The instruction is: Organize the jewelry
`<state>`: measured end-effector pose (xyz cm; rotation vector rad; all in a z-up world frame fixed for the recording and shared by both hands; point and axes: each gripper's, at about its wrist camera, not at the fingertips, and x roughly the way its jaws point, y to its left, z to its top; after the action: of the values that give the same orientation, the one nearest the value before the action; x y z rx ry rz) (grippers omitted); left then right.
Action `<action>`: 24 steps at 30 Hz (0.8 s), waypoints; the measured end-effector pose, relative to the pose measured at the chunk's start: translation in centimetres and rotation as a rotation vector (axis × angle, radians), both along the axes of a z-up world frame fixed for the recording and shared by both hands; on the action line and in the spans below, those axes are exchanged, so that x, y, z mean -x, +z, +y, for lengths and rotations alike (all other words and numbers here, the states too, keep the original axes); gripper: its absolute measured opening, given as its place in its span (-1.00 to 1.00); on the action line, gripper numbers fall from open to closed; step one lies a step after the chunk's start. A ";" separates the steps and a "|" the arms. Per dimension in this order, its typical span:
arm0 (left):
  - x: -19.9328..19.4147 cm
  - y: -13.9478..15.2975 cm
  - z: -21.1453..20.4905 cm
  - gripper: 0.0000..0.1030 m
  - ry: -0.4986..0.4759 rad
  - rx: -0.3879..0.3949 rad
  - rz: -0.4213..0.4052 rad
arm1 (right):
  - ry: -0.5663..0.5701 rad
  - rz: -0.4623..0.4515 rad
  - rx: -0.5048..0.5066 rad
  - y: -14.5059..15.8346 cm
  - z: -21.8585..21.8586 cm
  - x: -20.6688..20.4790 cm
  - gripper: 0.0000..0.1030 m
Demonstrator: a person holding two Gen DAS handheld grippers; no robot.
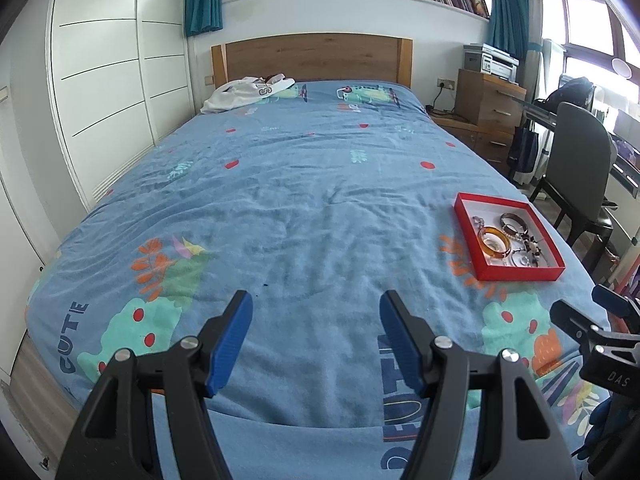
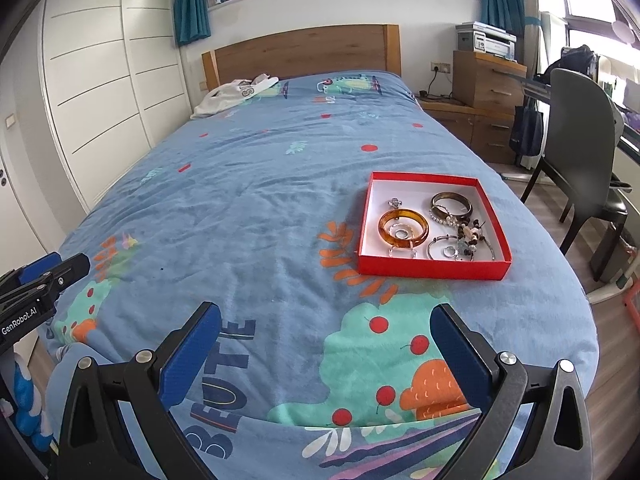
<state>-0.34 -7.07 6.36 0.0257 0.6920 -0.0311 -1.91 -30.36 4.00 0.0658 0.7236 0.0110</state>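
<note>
Both tools (image 1: 316, 312) (image 2: 326, 326) gaped, empty | red box (image 2: 434, 270) on bed (image 2: 240, 220) | advised: approach amber bangle (image 2: 403, 227) squarely, pinch rim gently

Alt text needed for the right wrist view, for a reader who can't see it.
A red box holding an amber bangle, a dark bangle and tangled beads sits on a blue patterned bedspread, ahead of the open, empty right gripper. The left gripper shows at the left edge.

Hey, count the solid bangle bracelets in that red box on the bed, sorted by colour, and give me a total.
Translucent amber-orange bangle: 1
Dark brown bangle: 1
Total: 2 solid bangles in the red cardboard box. The beaded and silver pieces beside them are too tangled to count.
</note>
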 end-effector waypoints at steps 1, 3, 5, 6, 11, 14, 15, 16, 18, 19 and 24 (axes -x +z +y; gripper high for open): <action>0.0 0.0 0.0 0.25 -0.001 -0.001 -0.001 | -0.001 0.001 0.000 -0.1 0.0 0.0 0.99; 0.0 0.0 0.0 0.25 -0.001 -0.001 0.001 | -0.003 0.002 -0.001 -0.2 -0.1 0.0 0.99; 0.1 -0.1 -0.1 0.25 -0.003 -0.002 0.003 | -0.004 0.004 -0.001 -0.2 -0.1 0.0 0.99; 0.0 -0.1 -0.1 0.25 -0.005 -0.002 0.004 | -0.005 0.005 -0.001 -0.3 -0.1 0.0 0.99; -0.1 -0.4 -0.1 0.25 -0.009 -0.002 0.008 | -0.004 0.011 -0.002 -0.5 -0.1 -0.1 0.99; -0.1 -0.6 -0.1 0.25 -0.007 -0.001 0.015 | -0.004 0.016 -0.002 -0.7 -0.1 -0.2 0.99; -0.2 -0.7 -0.1 0.25 -0.007 -0.001 0.017 | -0.004 0.017 -0.003 -0.8 -0.1 -0.2 0.99; -0.2 -0.8 -0.1 0.25 -0.007 -0.001 0.018 | -0.004 0.018 -0.002 -0.9 -0.1 -0.2 0.99; -0.3 -1.0 -0.1 0.25 -0.007 -0.001 0.023 | -0.004 0.021 -0.001 -1.0 -0.1 -0.2 0.99; -0.3 -1.1 -0.1 0.25 -0.007 0.000 0.025 | -0.004 0.022 -0.001 -1.0 -0.1 -0.2 0.99; -0.4 -1.5 -0.1 0.25 -0.009 0.001 0.032 | -0.002 0.028 0.001 -1.3 0.0 -0.4 0.99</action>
<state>0.10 -7.16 4.87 0.0278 0.7241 -0.0406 -1.54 -30.36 2.66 0.0653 0.7519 0.0079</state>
